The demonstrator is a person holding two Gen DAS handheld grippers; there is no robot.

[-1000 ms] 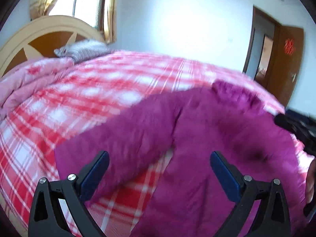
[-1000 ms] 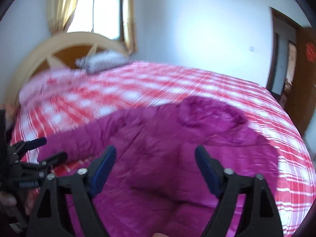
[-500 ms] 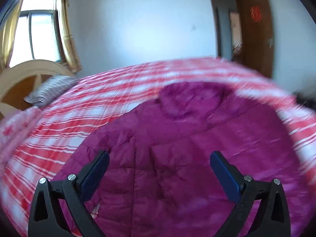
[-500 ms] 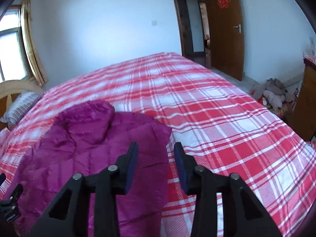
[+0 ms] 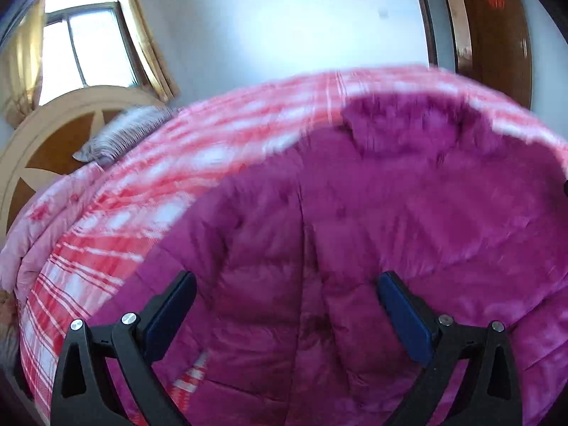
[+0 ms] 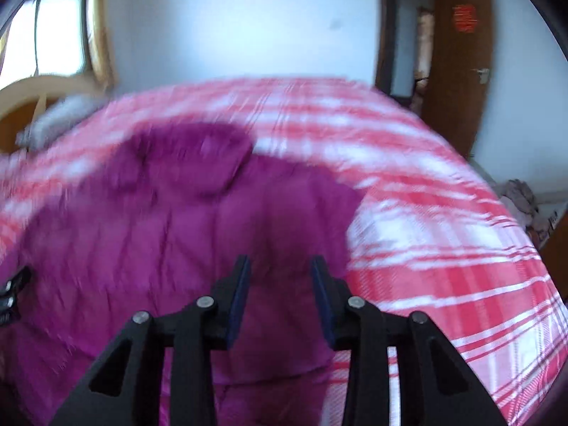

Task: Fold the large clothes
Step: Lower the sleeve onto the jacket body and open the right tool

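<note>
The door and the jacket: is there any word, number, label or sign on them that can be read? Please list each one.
Red sign on the brown door: too blurred to read.
Magenta jacket: no label or print visible.
Plaid bedcover: no text.
</note>
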